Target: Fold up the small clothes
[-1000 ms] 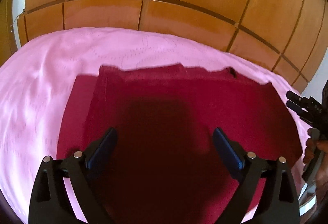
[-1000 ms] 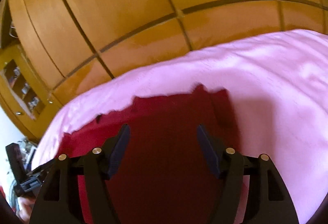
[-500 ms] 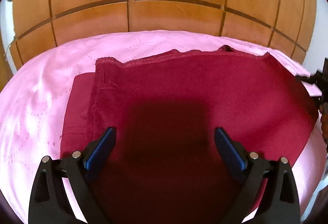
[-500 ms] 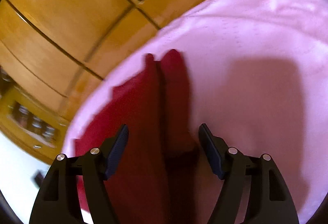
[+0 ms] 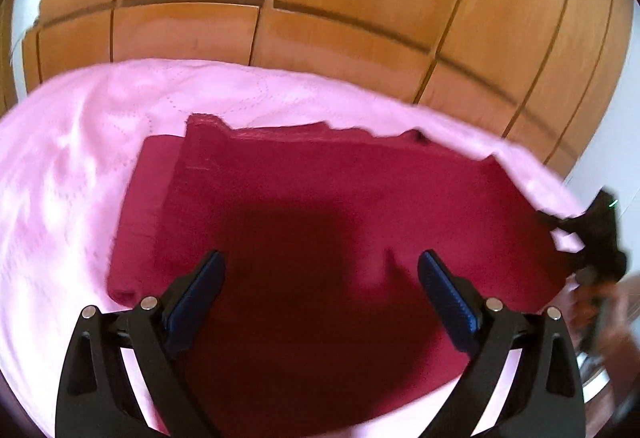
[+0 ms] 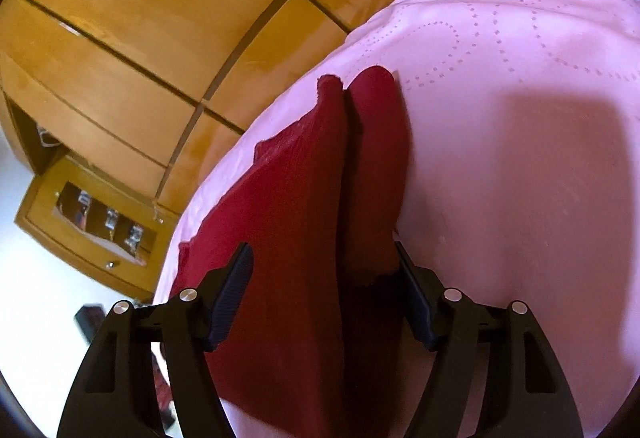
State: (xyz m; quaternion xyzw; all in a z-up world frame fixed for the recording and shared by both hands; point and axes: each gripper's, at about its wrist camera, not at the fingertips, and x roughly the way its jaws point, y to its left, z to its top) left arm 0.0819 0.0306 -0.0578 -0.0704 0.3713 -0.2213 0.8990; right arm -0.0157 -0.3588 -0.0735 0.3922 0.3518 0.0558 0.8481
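Observation:
A dark red garment lies spread flat on the pink bedspread, with a folded strip showing along its left side. My left gripper hovers open over the garment's near half, nothing between its fingers. In the right wrist view the same garment runs away from me, seen along its side. My right gripper stands open low over it, straddling the garment's near edge, and its pads do not press the cloth. The right gripper also shows, blurred, at the garment's right edge, held by a hand.
Glossy wooden wardrobe panels rise right behind the bed. A wooden bedside unit with small items stands off the bed's far corner, above a pale floor. Bare pink bedspread stretches to the right of the garment.
The right gripper rolled and dropped to the garment's side edge, then held still. The left gripper shifted a little over the cloth. Both jaws stayed open.

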